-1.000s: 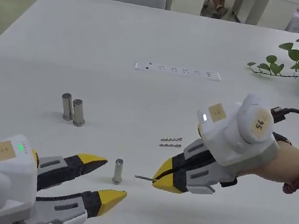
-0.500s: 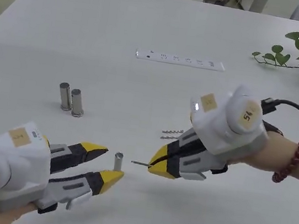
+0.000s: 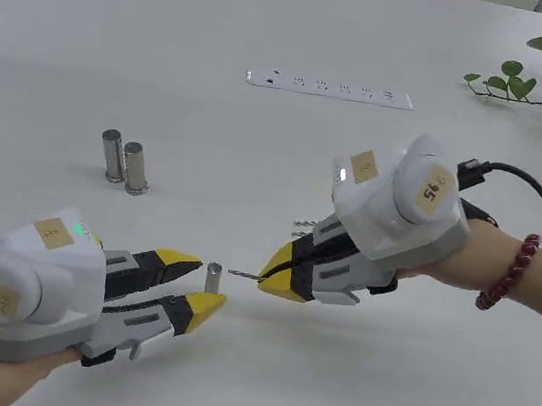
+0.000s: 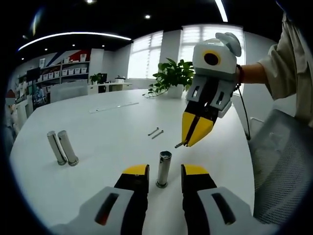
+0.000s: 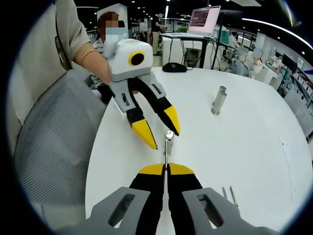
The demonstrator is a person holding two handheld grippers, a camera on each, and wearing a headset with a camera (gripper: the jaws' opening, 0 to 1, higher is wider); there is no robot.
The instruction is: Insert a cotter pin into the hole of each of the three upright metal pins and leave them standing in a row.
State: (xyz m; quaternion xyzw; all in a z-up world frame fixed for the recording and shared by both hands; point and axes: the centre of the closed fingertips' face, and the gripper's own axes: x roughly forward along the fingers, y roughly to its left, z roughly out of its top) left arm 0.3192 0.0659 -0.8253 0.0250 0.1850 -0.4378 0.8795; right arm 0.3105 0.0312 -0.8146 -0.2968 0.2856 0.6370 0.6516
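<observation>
- Presently: the near metal pin (image 3: 213,278) stands upright on the white table (image 3: 276,22), by itself. I take it as the reference for everything below.
- Left gripper (image 3: 211,283) is spread, with one yellow tip on each side of that pin, low on the barrel. From the left gripper view I judge a gap on both sides, so no contact.
- Right gripper (image 3: 265,269) is pressed together on a cotter pin (image 3: 243,275). The free end pokes out toward the top of the near pin and stops just short of it.
- Two other metal pins (image 3: 123,161) stand close together, well apart from the near pin on its far left side. Neither carries a cotter pin that I can see.
- Spare cotter pins (image 4: 155,132) lie flat beyond the near pin, behind the right gripper.
- Cross-hole in the near pin: too small to make out.
- Handling, my judgement:
  - The cotter pin is thin, light wire and will likely bend or swivel if pushed off-axis. It is best held near its back end, with the tip free.
  - The metal pin looks solid, smooth and slippery, on a narrow foot, so it tips easily. It should be clamped low on the barrel, below the hole, before any push.
</observation>
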